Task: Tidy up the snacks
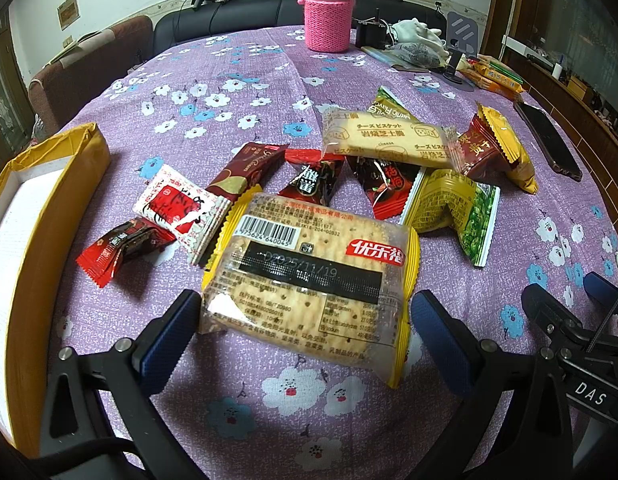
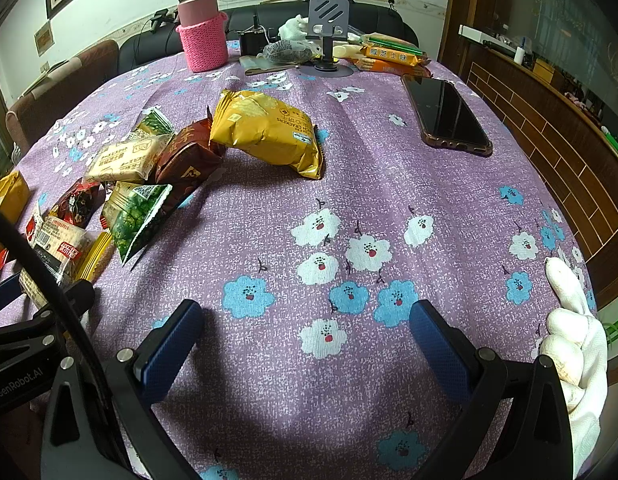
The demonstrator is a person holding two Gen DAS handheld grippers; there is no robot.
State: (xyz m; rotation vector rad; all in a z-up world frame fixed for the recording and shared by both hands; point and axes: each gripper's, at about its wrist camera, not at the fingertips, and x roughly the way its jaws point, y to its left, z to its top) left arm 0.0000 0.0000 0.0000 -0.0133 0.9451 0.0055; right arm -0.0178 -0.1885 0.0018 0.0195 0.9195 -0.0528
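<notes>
A pile of wrapped snacks lies on the purple flowered tablecloth. My left gripper stands open with its jaws on either side of a clear cracker pack with yellow ends, which lies on the cloth; whether the pads touch it is unclear. Behind it lie a white-and-red packet, red candy packets, a cheese biscuit pack and a green pea pack. A yellow box stands open at the left. My right gripper is open and empty over bare cloth, right of the pile.
A pink flask in a knitted sleeve stands at the back. A phone lies at the right, near a phone stand, more snack packs and white gloves. A gold cracker bag lies mid-table. The table edge curves at the right.
</notes>
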